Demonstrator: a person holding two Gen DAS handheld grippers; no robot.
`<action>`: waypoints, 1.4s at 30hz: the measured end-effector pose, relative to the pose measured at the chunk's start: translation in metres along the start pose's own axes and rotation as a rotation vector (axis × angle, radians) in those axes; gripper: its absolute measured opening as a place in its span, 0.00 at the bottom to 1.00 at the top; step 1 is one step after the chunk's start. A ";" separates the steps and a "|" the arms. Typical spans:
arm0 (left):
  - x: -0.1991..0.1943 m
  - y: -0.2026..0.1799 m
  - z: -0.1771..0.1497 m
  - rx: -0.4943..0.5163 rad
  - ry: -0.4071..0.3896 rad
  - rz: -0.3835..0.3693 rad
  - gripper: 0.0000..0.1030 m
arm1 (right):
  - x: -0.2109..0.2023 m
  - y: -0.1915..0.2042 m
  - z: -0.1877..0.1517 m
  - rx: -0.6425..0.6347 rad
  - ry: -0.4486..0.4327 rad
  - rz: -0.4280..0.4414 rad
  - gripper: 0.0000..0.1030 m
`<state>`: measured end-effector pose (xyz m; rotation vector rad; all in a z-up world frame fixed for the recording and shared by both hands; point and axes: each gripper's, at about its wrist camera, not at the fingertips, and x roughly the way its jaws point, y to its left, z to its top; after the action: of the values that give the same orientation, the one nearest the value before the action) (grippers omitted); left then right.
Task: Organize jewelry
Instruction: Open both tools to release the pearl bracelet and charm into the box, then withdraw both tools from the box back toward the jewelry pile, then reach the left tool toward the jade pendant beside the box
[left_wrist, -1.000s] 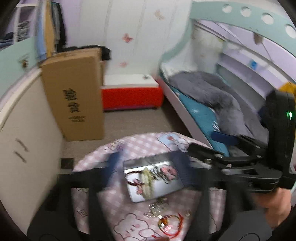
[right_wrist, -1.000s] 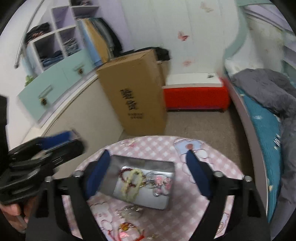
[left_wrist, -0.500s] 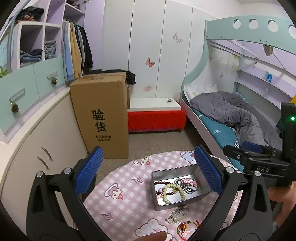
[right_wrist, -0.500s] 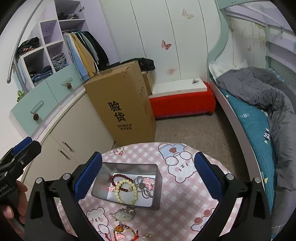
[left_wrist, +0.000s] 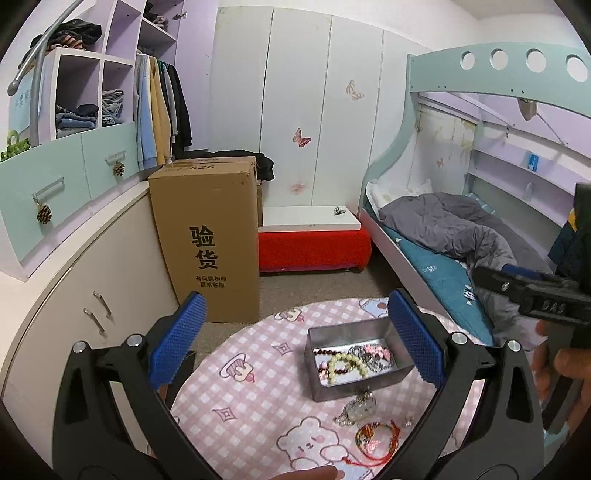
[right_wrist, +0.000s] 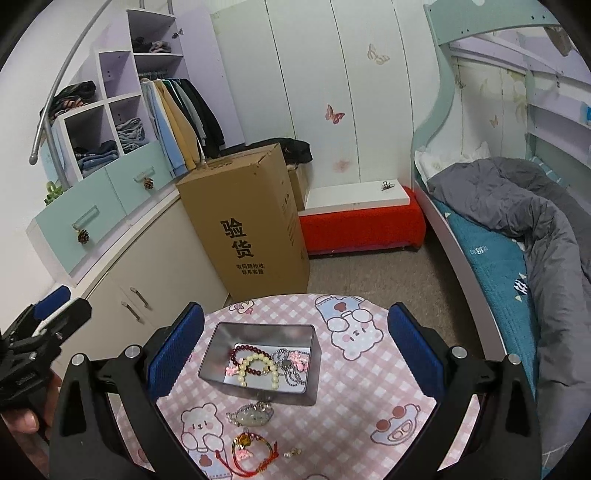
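Note:
A silver tin box (left_wrist: 354, 360) (right_wrist: 260, 361) sits on a round table with a pink checked cloth (left_wrist: 258, 406) (right_wrist: 354, 402). It holds bead bracelets (right_wrist: 255, 363) and chains. In front of it on the cloth lie a clear pendant necklace (left_wrist: 357, 406) (right_wrist: 251, 412), a red cord bracelet (left_wrist: 375, 439) (right_wrist: 251, 452) and a small earring (right_wrist: 292, 451). My left gripper (left_wrist: 295, 347) is open and empty, above the table. My right gripper (right_wrist: 295, 347) is open and empty, above the box.
A tall cardboard box (left_wrist: 207, 236) (right_wrist: 247, 221) stands on the floor behind the table. A red bench (left_wrist: 314, 240) is beyond it. A bed with a grey quilt (left_wrist: 454, 225) (right_wrist: 517, 206) is on the right. Cabinets (left_wrist: 74, 295) are on the left.
Both grippers have risen and pulled back from the tin box, so the view widened and steadied. The jewelry in the box and on the cloth has not moved.

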<state>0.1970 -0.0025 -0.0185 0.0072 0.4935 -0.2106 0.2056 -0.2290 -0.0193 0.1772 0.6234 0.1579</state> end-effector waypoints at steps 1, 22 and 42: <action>-0.002 0.000 -0.003 0.002 0.001 -0.003 0.94 | -0.003 0.000 -0.002 -0.003 -0.004 -0.002 0.93; 0.012 0.010 -0.101 -0.006 0.162 -0.008 0.94 | -0.018 -0.011 -0.103 0.018 0.113 -0.057 0.93; 0.121 -0.034 -0.156 0.187 0.400 -0.055 0.92 | 0.000 -0.021 -0.132 0.049 0.211 -0.045 0.93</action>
<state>0.2206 -0.0507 -0.2112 0.2221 0.8712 -0.3105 0.1301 -0.2339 -0.1290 0.1948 0.8414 0.1190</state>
